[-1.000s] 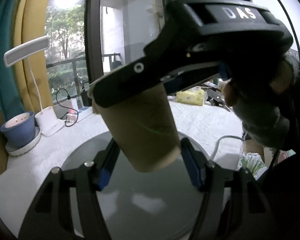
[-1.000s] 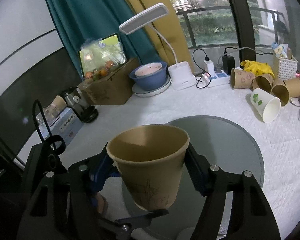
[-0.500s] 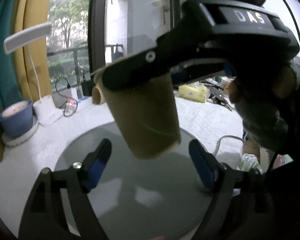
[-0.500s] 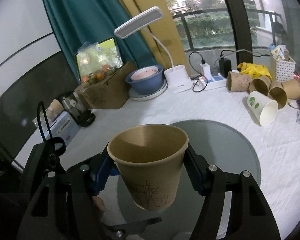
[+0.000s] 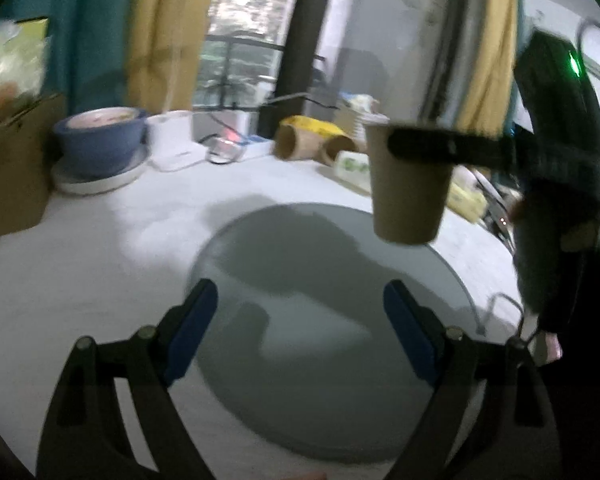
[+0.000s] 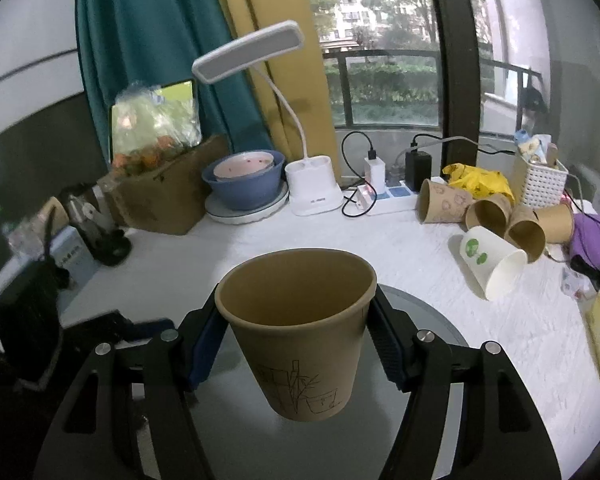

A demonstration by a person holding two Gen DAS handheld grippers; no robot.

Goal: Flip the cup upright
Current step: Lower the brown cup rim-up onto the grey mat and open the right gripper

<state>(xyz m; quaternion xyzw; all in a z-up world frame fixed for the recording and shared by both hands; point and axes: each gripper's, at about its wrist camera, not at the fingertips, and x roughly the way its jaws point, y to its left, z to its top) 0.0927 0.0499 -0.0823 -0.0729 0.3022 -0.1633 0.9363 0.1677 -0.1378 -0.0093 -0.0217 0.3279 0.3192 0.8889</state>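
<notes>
A brown paper cup (image 6: 300,332) with a line drawing on its side is upright, mouth up, held above the round grey mat (image 6: 432,320). My right gripper (image 6: 296,344) is shut on the cup just below its rim. In the left wrist view the same cup (image 5: 408,184) hangs at the upper right over the grey mat (image 5: 324,340), with a black right finger (image 5: 444,146) across it. My left gripper (image 5: 300,332) is open and empty, low over the mat and apart from the cup.
Several paper cups (image 6: 488,216) lie on their sides at the back right, with a white one (image 6: 492,264) nearest. A blue bowl (image 6: 244,180), a white desk lamp (image 6: 312,188), a power strip (image 6: 384,200), a cardboard box (image 6: 164,196) and a white basket (image 6: 540,180) line the back.
My left gripper has backed away from the cup and swung left, its jaws wide apart. The right gripper keeps its hold and the cup stands more upright.
</notes>
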